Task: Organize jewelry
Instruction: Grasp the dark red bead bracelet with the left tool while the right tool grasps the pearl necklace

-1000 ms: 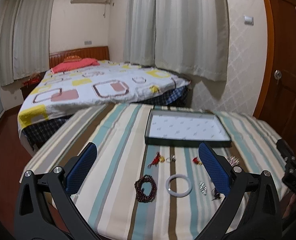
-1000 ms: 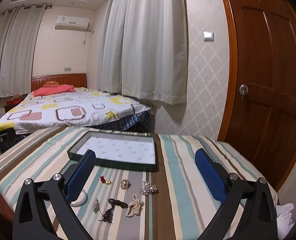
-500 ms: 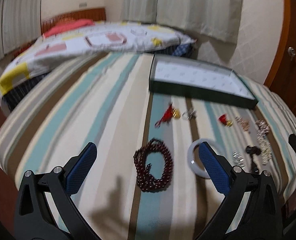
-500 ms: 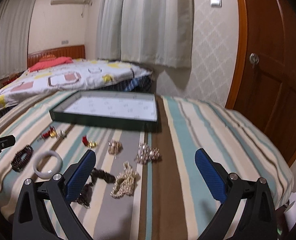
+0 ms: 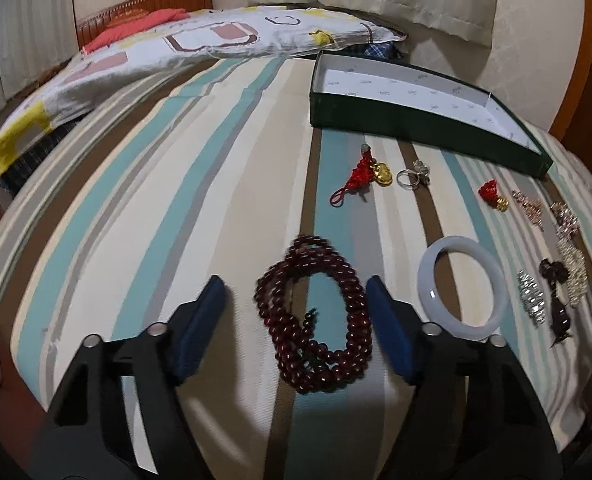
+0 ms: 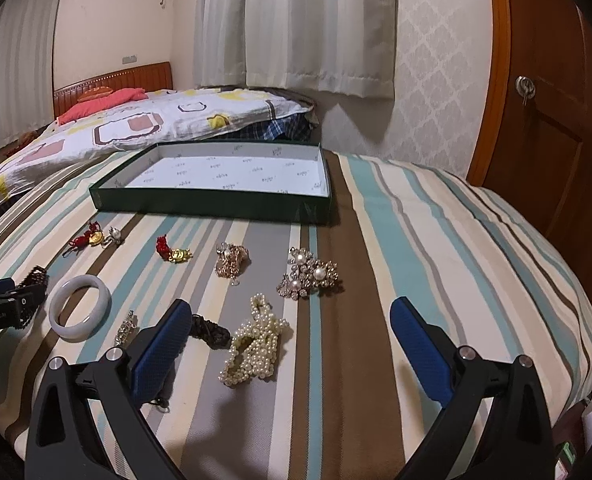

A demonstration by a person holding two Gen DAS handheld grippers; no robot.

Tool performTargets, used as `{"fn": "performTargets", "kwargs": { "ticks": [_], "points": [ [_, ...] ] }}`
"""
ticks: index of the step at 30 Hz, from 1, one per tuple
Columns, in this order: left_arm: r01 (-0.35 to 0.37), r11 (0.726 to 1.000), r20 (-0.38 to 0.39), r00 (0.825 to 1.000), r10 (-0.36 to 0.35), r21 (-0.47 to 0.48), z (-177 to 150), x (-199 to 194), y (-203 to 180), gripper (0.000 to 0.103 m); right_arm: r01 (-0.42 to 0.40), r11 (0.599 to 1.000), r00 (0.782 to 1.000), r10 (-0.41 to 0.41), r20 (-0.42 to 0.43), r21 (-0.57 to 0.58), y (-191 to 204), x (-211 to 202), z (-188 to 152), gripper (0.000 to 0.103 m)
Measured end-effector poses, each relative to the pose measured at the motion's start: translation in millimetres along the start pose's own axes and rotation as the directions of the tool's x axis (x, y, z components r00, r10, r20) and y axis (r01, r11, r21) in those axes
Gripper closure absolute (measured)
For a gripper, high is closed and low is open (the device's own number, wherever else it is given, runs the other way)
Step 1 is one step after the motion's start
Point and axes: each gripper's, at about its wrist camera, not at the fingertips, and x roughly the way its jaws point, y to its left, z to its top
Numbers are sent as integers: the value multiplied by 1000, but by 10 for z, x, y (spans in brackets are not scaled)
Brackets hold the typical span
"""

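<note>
A dark red bead bracelet (image 5: 316, 316) lies on the striped cloth between the open fingers of my left gripper (image 5: 296, 296), which sits low around it without gripping. A white bangle (image 5: 462, 288) lies just right of it; the bangle also shows in the right wrist view (image 6: 80, 306). A green tray with a white lining (image 5: 416, 114) stands at the back, empty (image 6: 224, 176). My right gripper (image 6: 292, 320) is open above a pearl bracelet (image 6: 256, 346), with a pearl brooch (image 6: 310, 274) beyond it.
Red-and-gold charms (image 5: 366, 174) (image 6: 172, 252), a ring (image 5: 412, 174), a gold chain piece (image 6: 230, 260), a silver clip (image 5: 532, 298) and a dark tassel (image 6: 210, 330) lie scattered on the cloth. A bed (image 6: 136, 124) stands behind, a wooden door (image 6: 548, 120) at the right.
Both grippers have come down and forward toward the cloth. The left fingers now straddle the dark red beads and have narrowed. The right gripper now hangs over the pearls.
</note>
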Motion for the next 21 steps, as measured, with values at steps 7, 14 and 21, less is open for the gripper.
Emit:
{"fn": "performTargets", "kwargs": {
  "ticks": [7,14,21],
  "points": [
    [29,1000,26,999,-29,10,19,-22,-20,79,-15,1000,999,14,-41,-5,5,89,-29,6],
    [51,999,32,998,-51,3,50,-7,-13,86,-38,995,997,45,-68,97,-151,208,0,14],
    [52,999,31,998,-52,3,54,1,-12,86,-66,990,986,84,-145,126,-112,409,-62,47]
  ]
}}
